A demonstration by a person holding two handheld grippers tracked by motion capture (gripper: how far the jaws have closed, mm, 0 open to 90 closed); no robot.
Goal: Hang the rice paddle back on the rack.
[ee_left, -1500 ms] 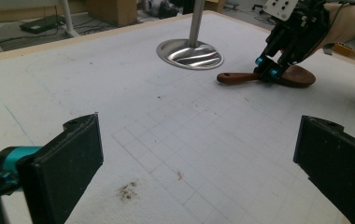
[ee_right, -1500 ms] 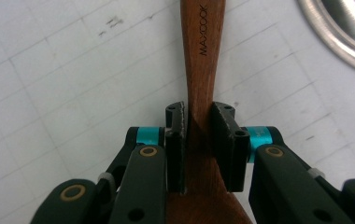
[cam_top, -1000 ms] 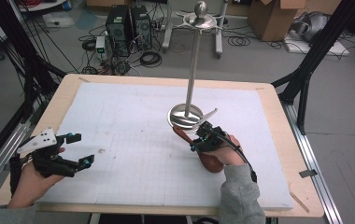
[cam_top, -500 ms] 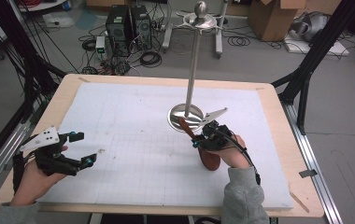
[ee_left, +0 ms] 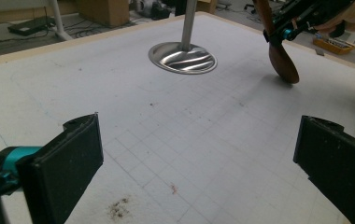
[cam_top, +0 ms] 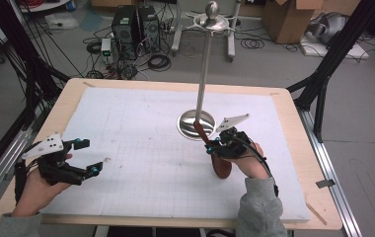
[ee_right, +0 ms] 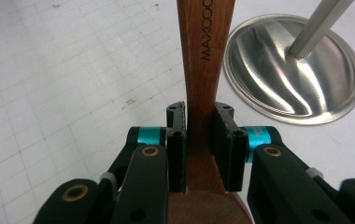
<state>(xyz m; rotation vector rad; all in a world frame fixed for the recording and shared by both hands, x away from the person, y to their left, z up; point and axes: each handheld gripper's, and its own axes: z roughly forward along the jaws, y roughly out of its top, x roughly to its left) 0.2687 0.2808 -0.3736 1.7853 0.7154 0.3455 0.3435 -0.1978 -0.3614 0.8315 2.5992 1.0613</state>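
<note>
The right gripper (ee_right: 199, 149) pinches a wooden spoon (ee_right: 205, 60) between its jaws — gripped on the handle just above the bowl, which touches the counter (cam_top: 141, 133) near the stand (cam_top: 197, 123). The left gripper (cam_top: 79, 160) hangs spread, well apart.

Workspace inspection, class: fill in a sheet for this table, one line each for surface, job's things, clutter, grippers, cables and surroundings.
Surface: white gridded mat on a pale wooden table; small dark specks near the left gripper.
Job's things: tall silver metal stand with round base; brown wooden spoon, bowl end resting on the mat.
Clutter: nothing seen on the table.
Grippers: left gripper open, holding nothing; right gripper shut on the spoon handle, black fingers either side.
Cables: black cable trailing from the right gripper; loose cables on the floor.
Surroundings: black computer towers, cardboard boxes, black frame struts.
</note>
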